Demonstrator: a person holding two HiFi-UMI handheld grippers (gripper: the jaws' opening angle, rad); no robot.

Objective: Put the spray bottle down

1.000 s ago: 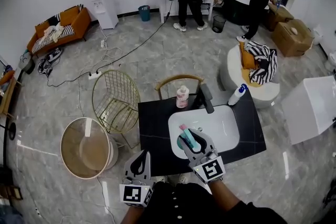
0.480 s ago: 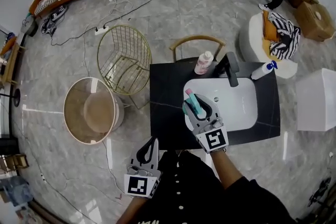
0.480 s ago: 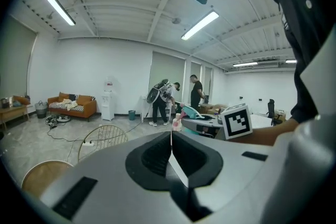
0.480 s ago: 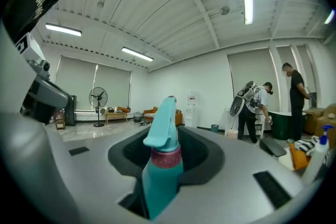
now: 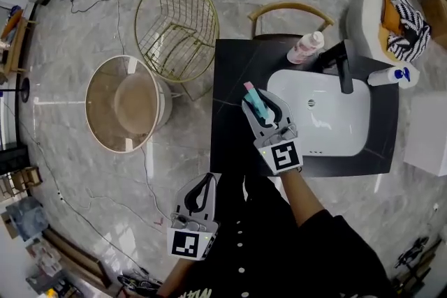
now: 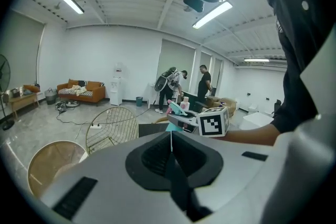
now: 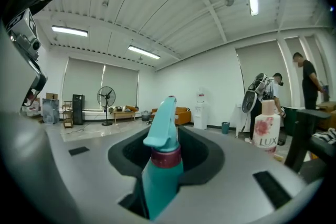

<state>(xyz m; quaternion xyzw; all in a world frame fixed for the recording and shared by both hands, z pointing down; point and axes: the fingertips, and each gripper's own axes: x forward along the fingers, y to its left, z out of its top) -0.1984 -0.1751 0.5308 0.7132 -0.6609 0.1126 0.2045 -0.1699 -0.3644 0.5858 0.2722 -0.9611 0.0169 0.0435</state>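
A teal spray bottle point(image 5: 257, 103) with a pink tip sits between the jaws of my right gripper point(image 5: 261, 108), which is shut on it. It hangs over the black countertop point(image 5: 232, 129), just left of the white sink basin point(image 5: 328, 118). In the right gripper view the spray bottle point(image 7: 161, 168) stands upright, its teal trigger head and dark red collar filling the gap of the right gripper point(image 7: 167, 139). My left gripper point(image 5: 203, 185) hangs low by my body, off the counter's front left corner, shut with nothing held. From the left gripper point(image 6: 171, 136) the spray bottle point(image 6: 175, 108) shows ahead.
A black faucet point(image 5: 343, 68) rises behind the basin, with a pink soap bottle point(image 5: 307, 47) to its left and a white bottle with a blue cap point(image 5: 392, 75) to its right. A gold wire chair point(image 5: 174, 24) and a round tan basket point(image 5: 126, 102) stand on the floor to the left.
The right gripper has carried the spray bottle from above the basin leftward and down, over the dark counter. The left gripper has sunk lower beside my body. My head view has tilted further down.
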